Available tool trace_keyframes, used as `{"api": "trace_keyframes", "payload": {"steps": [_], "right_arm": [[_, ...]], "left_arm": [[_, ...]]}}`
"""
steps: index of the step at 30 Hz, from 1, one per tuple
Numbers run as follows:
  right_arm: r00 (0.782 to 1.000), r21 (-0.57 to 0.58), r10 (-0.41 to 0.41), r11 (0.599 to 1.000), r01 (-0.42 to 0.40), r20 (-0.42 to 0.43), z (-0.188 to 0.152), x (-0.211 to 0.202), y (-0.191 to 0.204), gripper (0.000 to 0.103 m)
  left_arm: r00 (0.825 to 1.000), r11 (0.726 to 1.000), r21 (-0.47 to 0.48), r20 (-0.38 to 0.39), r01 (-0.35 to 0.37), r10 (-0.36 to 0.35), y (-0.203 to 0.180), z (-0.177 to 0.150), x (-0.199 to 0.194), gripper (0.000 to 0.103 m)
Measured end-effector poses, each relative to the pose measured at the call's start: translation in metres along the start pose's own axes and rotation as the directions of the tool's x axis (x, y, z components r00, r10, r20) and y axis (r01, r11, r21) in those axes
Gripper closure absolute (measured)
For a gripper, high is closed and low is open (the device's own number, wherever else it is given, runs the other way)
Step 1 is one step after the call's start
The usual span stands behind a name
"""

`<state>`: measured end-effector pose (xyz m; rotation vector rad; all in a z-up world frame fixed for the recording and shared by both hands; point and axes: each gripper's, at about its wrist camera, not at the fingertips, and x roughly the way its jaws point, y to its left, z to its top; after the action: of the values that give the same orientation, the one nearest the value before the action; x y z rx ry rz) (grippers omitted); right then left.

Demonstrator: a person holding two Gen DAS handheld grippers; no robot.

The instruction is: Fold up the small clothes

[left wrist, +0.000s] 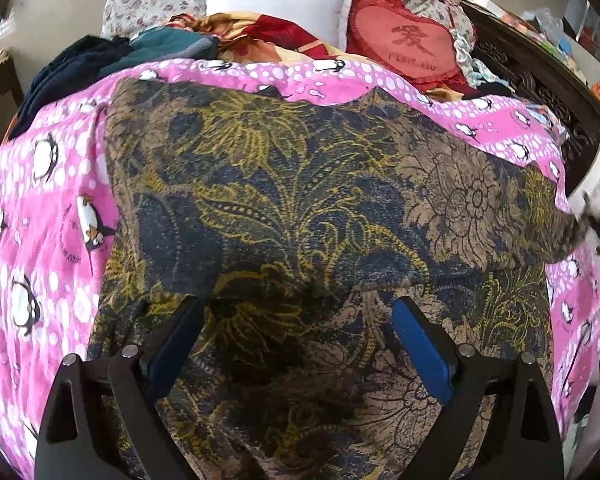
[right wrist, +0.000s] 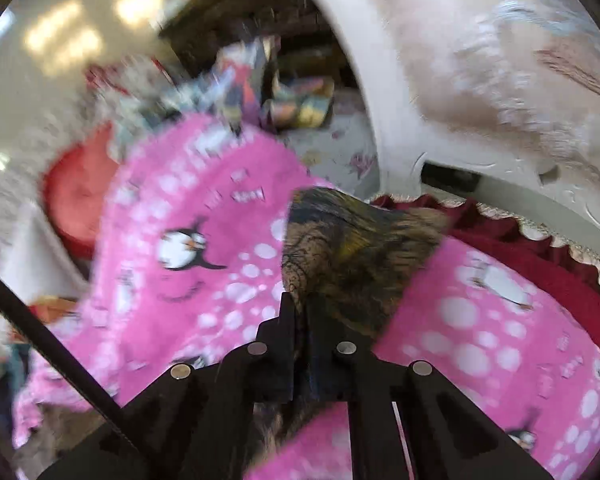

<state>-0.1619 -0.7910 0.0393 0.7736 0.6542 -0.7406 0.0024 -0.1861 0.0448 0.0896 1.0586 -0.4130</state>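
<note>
The dark floral garment (left wrist: pixel 300 208) is lying spread over a pink penguin blanket (left wrist: pixel 40 220). The left claw (left wrist: pixel 300 320) is hovering wide above it; only the right wrist view is showing the right claw (right wrist: pixel 302 312) pinching a corner. Pillows (left wrist: pixel 276 0) are lying behind.

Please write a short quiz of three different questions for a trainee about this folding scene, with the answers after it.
1. True or false: the left gripper has its jaws closed on the floral garment.
2. Which gripper pinches a corner of the floral garment? A) left B) right C) neither
3. What animal is printed on the pink sheet under the garment?

Key: 1 false, its jaws stand open over the garment. 2 B. 3 penguins.
</note>
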Motion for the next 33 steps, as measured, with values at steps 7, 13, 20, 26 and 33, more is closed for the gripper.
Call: {"api": "trace_keyframes", "payload": {"steps": [7, 13, 20, 26, 33], "right_arm": [[0.966, 0.165, 0.254, 0.952, -0.259, 0.051, -0.017, -0.056, -0.062, 0.098], [0.888, 0.132, 0.453, 0.878, -0.46, 0.081, -0.016, -0.092, -0.022, 0.098], [0.789, -0.34, 0.597, 0.719, -0.606, -0.143, -0.077, -0.149, 0.188, 0.098], [0.655, -0.523, 0.598, 0.413, -0.746, -0.462, -0.23, -0.143, 0.347, 0.096], [0.613, -0.534, 0.54, 0.319, -0.783, -0.576, -0.295, -0.122, 0.379, 0.055]], "left_arm": [[0.999, 0.999, -0.034, 0.022, 0.042, -0.042, 0.012, -0.004, -0.023, 0.008], [0.994, 0.996, -0.078, 0.105, 0.036, -0.027, 0.045, -0.002, -0.068, 0.008], [0.985, 0.981, -0.19, 0.172, 0.048, -0.015, 0.096, -0.002, -0.095, 0.008], [0.987, 0.971, -0.233, 0.163, 0.056, -0.018, 0.115, -0.004, -0.084, 0.008], [0.99, 0.978, -0.197, 0.138, 0.064, -0.037, 0.112, -0.001, -0.065, 0.008]]}}
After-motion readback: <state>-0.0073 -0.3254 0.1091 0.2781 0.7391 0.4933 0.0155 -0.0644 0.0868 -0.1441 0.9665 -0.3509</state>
